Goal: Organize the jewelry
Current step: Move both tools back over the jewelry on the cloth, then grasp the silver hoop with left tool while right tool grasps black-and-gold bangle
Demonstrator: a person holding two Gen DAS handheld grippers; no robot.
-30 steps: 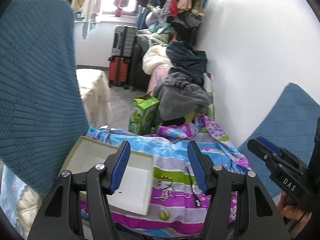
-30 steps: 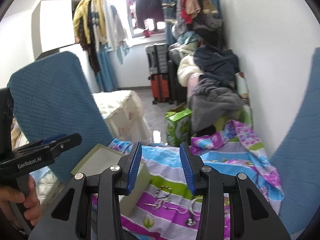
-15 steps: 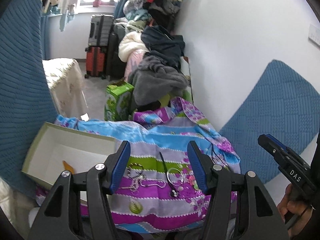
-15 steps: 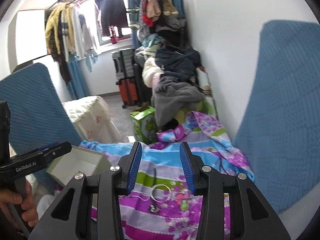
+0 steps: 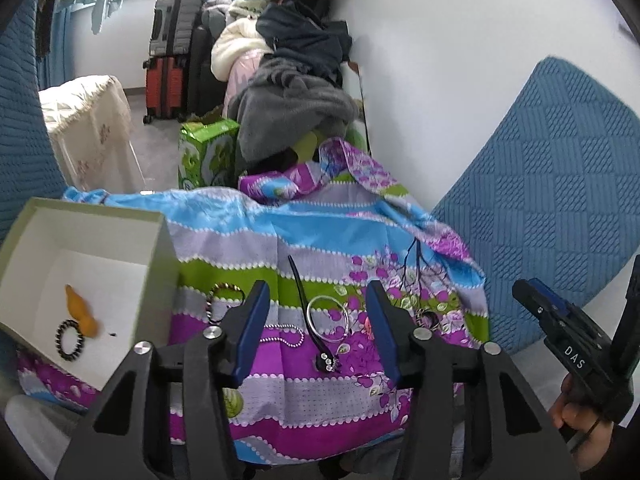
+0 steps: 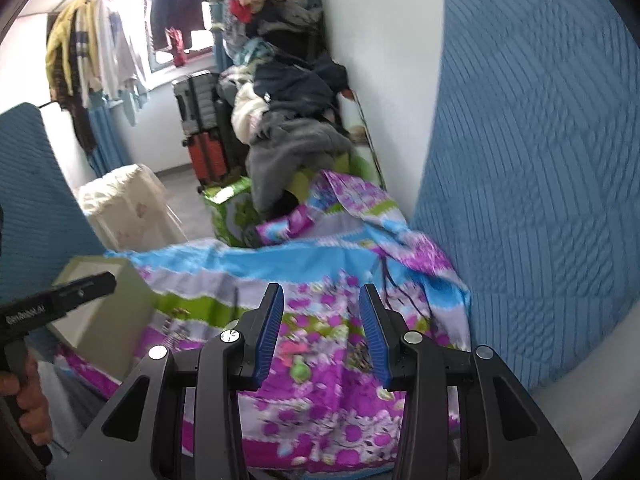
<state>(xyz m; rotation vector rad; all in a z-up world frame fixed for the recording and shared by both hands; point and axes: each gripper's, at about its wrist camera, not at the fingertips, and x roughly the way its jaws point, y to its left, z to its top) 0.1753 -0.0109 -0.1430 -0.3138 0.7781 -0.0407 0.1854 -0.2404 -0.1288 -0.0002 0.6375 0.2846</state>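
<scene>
Your left gripper fills the bottom of the frame, jaws apart and holding nothing, above a striped floral cloth. Between its fingers lie a silver bangle and a black cord. At left, the open box holds a dark bead bracelet touching an orange piece. Your right gripper enters at lower right; its jaws can't be read.
</scene>
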